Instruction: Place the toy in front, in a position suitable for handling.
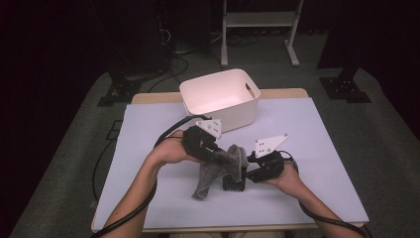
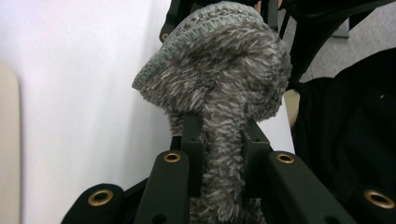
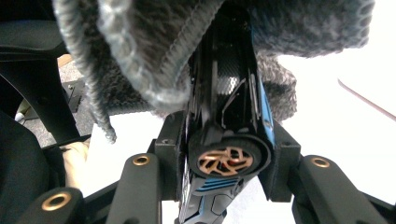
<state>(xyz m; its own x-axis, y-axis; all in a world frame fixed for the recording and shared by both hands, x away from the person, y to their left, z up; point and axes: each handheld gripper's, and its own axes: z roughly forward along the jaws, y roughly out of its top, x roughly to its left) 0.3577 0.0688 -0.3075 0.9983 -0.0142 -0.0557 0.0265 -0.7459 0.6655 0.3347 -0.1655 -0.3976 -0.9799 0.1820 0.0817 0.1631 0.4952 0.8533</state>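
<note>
A: Where's the sock?

B: The grey fuzzy sock (image 1: 225, 168) sits at the centre of the high view, draped over the black toy car (image 3: 229, 140). Your left gripper (image 1: 220, 156) is pinching it tight.

A: And my right?

B: Your right gripper (image 1: 250, 171) is clamped across the car, below the white bin (image 1: 233, 111).

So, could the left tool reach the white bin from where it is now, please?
Probably yes: the white bin sits just beyond the left tool with bare mat between, though that tool is shut on the grey sock.
</note>
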